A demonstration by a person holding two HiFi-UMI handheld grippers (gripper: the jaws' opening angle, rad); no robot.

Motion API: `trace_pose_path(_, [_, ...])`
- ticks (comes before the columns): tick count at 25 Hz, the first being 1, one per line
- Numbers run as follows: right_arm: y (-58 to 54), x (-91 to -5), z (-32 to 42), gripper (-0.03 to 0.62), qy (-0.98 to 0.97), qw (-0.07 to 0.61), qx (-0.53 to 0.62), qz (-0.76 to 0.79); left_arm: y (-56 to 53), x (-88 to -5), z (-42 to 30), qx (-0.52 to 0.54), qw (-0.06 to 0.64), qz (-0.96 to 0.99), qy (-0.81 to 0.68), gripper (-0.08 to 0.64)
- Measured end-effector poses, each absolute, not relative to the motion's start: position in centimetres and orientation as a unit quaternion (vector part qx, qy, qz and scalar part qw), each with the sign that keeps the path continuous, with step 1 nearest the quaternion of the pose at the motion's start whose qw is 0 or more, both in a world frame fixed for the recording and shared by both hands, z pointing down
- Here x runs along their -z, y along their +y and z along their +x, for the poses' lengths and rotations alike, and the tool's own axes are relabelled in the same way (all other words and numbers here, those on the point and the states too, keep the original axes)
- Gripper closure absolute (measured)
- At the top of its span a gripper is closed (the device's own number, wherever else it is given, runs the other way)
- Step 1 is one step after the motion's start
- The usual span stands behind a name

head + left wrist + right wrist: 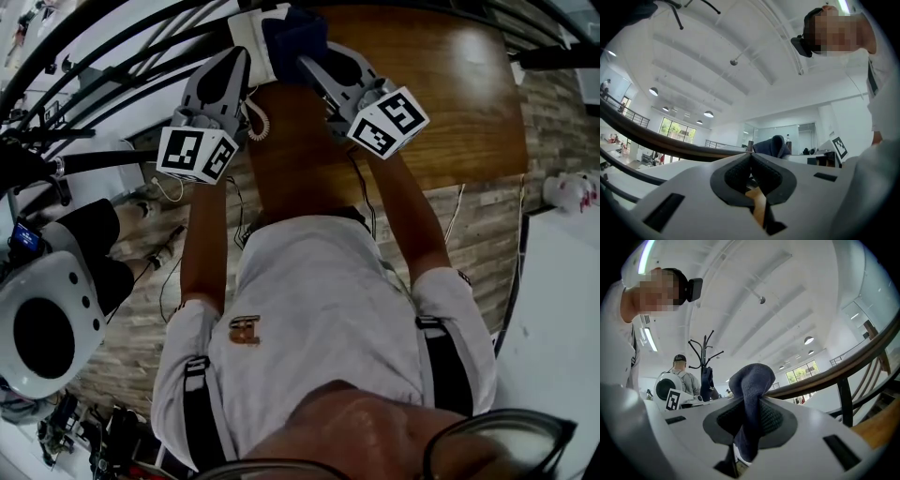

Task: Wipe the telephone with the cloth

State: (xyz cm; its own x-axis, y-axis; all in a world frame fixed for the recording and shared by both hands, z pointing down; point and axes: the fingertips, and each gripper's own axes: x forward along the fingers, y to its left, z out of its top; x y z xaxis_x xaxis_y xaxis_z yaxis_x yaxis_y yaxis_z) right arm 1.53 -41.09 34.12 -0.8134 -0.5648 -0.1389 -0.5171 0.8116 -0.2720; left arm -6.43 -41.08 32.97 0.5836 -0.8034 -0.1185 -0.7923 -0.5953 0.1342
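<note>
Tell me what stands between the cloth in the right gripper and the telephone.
Nothing visible does. In the head view the right gripper, jaws shut on the dark cloth, holds it right beside the white telephone. The left gripper, jaws shut and empty, lies alongside the telephone, not between.

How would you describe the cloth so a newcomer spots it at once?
Over the wooden table, find the right gripper. The cloth is the dark blue wad pinched in its jaws, the only dark soft thing beside the white telephone.
</note>
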Motion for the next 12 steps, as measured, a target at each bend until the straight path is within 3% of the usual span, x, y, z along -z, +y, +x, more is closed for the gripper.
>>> trace_pose_path(12, [-39.0, -34.4, 1.4, 0.512, 0.947, 0.108, 0.085, -0.289, -39.4, -33.2, -6.1, 0.072, 0.018, 0.888, -0.454, 0.541])
